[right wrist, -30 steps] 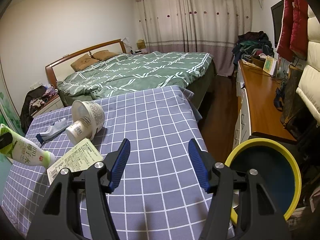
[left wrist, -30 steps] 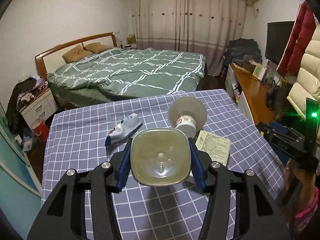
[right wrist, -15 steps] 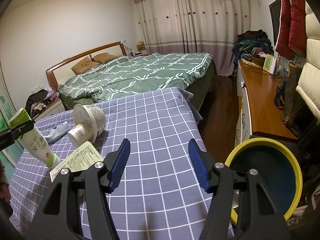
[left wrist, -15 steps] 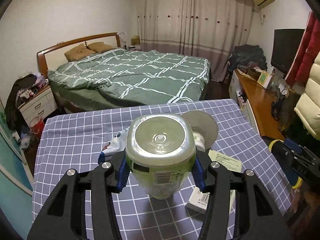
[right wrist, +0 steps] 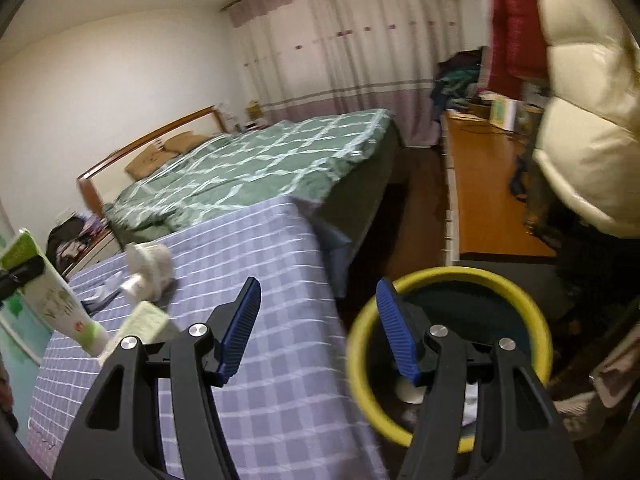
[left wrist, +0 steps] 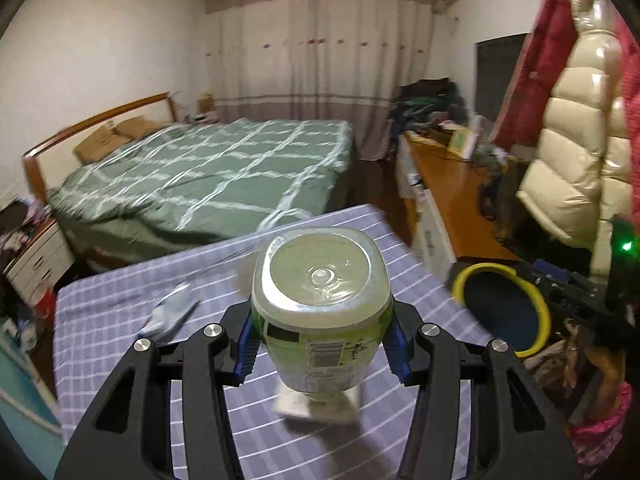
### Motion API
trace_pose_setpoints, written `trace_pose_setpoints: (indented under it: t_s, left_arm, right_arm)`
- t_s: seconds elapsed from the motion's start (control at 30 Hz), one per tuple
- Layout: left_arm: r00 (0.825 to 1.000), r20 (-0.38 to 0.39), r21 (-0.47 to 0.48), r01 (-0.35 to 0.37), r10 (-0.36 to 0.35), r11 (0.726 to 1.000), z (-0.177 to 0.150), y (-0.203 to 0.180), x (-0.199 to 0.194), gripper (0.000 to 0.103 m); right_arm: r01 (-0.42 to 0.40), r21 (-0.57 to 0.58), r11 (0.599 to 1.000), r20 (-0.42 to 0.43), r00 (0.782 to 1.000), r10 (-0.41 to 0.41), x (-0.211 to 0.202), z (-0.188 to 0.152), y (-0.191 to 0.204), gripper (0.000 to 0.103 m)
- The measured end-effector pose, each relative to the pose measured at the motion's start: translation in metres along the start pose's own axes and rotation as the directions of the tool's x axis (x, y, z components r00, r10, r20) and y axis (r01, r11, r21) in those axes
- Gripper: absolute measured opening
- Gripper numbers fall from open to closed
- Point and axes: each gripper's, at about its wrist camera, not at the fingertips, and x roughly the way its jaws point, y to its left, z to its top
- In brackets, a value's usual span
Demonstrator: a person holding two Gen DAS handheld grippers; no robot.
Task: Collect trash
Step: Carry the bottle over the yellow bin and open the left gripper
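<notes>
My left gripper is shut on a pale green plastic bottle, held base toward the camera above the checked tablecloth. The same bottle shows at the left edge of the right wrist view, lifted off the cloth. My right gripper is open and holds nothing, hanging over the table's right edge. Just behind its right finger stands a dark bin with a yellow rim; that bin also appears right of the table in the left wrist view.
On the cloth lie a white cup with a small white jar, a paper leaflet and a blue-and-white tube. A green bed stands behind the table. Right of the table are a wooden desk and hanging jackets.
The left gripper lifted the bottle off the cloth and swung right, so the yellow-rimmed bin came into its view. The right gripper rolled and shifted right toward the bin, still open.
</notes>
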Motion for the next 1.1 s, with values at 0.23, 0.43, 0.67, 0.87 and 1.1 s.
trace_pose_setpoints:
  t_s: [0.23,0.43,0.67,0.87,1.1]
  left_arm:
    - [0.987,-0.019,0.089,0.163,-0.162,0.983,0.024,-0.091,0.027,0.051]
    - [0.958,-0.067,0.126,0.286,-0.279,0.95,0.037,-0.171,0.076,0.051]
    - [0.925,-0.159,0.124,0.364,-0.344,0.923,0.028,-0.245,0.138,0.051]
    - [0.931,-0.169,0.098,0.344,-0.325,0.934,0.019,-0.261,0.155,0.082]
    - [0.956,-0.073,0.092,0.29,-0.284,0.952,0.021,-0.2,0.099,0.089]
  right_arm:
    - [0.115,0.079,0.99,0.046,0.992,-0.119,-0.036,-0.008,-0.07,0.057]
    - [0.156,0.126,0.98,0.036,0.986,-0.162,-0.045,-0.018,-0.108,0.057]
    - [0.199,0.171,0.965,0.015,0.979,-0.204,-0.05,-0.026,-0.139,0.057]
    - [0.209,0.185,0.96,0.0,0.977,-0.213,-0.048,-0.03,-0.148,0.058]
    - [0.179,0.159,0.971,-0.02,0.984,-0.179,-0.035,-0.029,-0.128,0.058]
